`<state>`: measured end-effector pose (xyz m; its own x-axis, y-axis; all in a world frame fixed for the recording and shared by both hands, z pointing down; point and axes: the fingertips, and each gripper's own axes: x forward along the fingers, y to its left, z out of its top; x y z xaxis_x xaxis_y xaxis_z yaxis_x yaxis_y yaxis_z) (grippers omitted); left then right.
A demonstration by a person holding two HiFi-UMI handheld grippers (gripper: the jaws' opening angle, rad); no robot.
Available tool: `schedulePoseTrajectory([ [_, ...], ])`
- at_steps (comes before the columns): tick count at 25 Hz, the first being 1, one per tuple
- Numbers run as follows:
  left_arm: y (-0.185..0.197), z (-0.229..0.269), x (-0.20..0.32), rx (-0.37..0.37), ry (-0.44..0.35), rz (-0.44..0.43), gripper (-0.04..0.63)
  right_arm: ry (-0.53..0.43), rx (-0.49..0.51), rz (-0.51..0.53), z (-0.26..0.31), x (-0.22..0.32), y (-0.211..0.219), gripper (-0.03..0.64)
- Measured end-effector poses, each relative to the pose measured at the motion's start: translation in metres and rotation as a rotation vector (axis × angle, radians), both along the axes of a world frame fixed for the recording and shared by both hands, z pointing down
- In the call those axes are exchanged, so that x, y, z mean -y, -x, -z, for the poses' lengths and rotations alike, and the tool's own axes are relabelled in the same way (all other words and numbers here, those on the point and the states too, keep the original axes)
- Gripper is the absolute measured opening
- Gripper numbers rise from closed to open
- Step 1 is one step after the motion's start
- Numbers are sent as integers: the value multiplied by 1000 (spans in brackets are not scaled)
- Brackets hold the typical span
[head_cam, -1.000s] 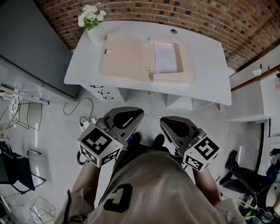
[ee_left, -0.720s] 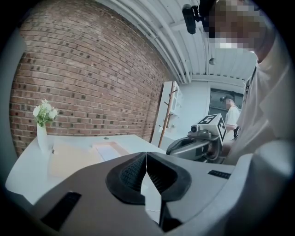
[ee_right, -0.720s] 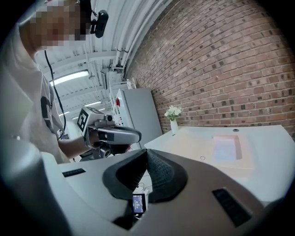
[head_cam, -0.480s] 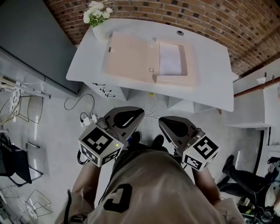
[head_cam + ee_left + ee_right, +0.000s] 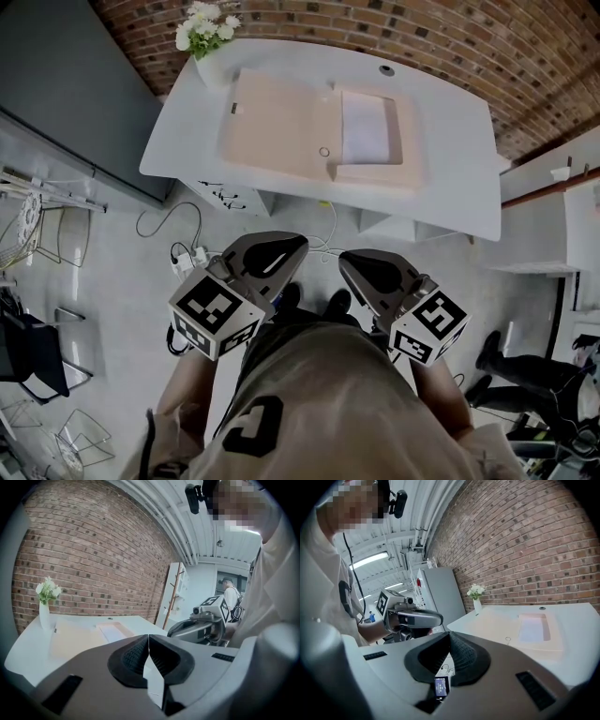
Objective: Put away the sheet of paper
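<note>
Sheet of paper (image 5: 366,131) lying in the open box file (image 5: 277,122) on the tabletop (image 5: 459,150).
Left gripper (image 5: 148,644) has its jaws pressed together on nothing, right gripper (image 5: 449,641) same deal, both held side by side close to the person's body, well apart from the tabletop.

A sheet of paper (image 5: 364,127) lies in the right half of an open folder (image 5: 277,122) on the table (image 5: 455,178), a vase (image 5: 208,67) at the table's far-left corner.
</note>
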<state>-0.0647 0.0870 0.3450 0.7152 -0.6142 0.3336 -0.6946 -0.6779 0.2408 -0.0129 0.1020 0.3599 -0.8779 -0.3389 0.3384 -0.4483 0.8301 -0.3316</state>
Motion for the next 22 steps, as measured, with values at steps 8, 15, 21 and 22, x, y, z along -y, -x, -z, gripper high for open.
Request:
schedulePoseTrajectory([
  [8,12,-4,5,4,8,1,17,19,-17,-19,-5,2,5,23],
  [15,34,-11,6,-6,11,25,17,27,-44,-15,-8,-1,17,23],
  [21,62,-14,14,-19,6,31,17,28,-58,1,-8,1,45,23],
  [22,68,-15,17,-21,4,34,17,25,-60,5,-7,1,50,23],
])
